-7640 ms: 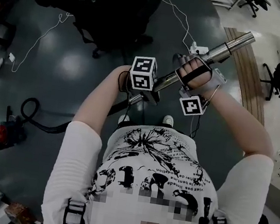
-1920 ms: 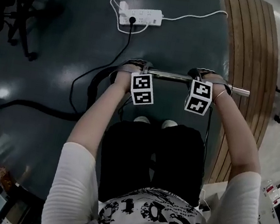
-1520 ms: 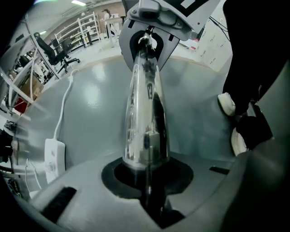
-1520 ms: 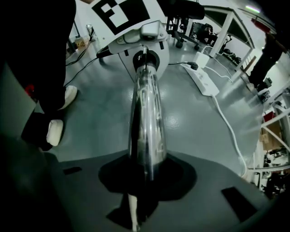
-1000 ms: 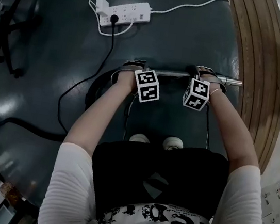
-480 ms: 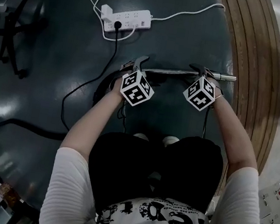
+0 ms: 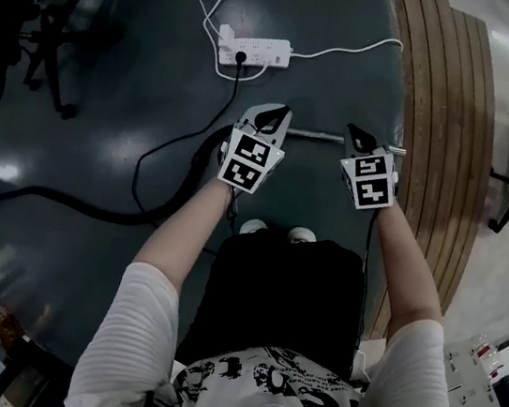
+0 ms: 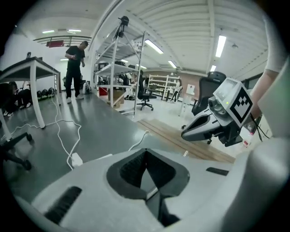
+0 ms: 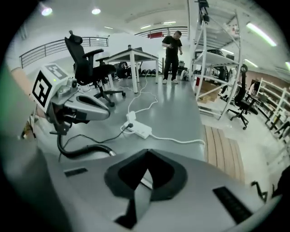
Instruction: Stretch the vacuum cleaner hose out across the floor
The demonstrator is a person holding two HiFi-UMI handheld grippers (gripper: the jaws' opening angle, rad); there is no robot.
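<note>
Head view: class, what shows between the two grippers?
In the head view, a silver metal vacuum tube on the dark floor spans between left gripper and right gripper.

Dim head view, bright ceiling lights, fisheye edges, blurred foreground

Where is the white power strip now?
In the head view the white power strip lies on the floor, upper centre-left, beyond the metal vacuum tube and left of the wooden boards.
</note>
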